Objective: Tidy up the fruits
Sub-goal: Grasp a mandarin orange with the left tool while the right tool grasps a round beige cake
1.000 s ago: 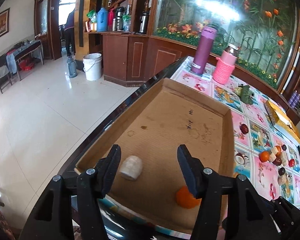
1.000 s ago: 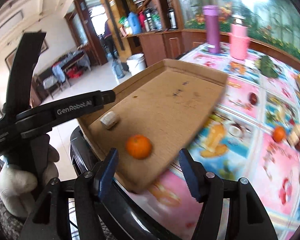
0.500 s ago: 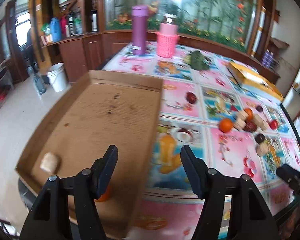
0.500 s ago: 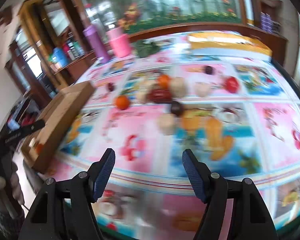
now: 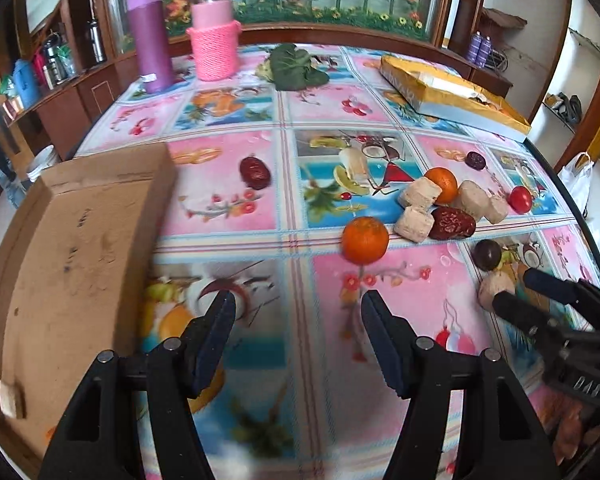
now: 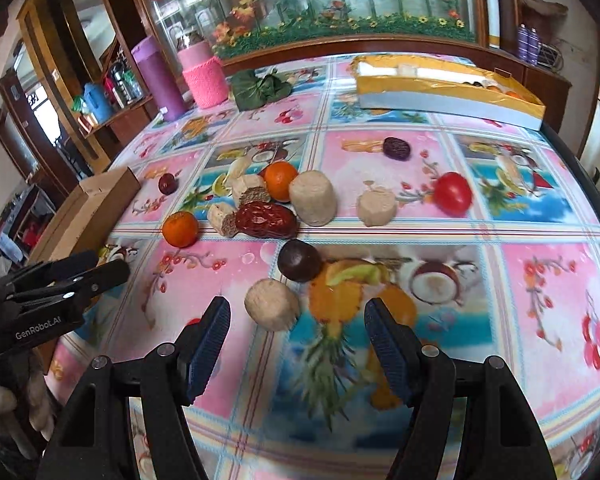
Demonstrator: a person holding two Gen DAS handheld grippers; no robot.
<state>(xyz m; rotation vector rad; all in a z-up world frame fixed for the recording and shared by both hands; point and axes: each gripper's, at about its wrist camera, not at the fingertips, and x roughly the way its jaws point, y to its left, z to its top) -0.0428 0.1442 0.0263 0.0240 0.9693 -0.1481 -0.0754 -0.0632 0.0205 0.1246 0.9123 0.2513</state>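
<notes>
Left gripper point(image 5: 298, 312) spread, empty, above tabletop point(image 5: 228, 208) near cardboard tray point(image 5: 72, 264) at left edge. Right gripper point(image 6: 296, 316) spread, empty, just short of pale round fruit point(image 6: 271, 309). Fruit cluster mid-tabletop: tangerine point(image 6: 180, 229), red date point(image 6: 266, 220), tomato point(image 6: 453, 193).

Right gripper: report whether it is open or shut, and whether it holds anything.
Open and empty. The right gripper shows a wide gap between its jaws; the beige chunk lies on the tablecloth ahead, untouched.
</notes>
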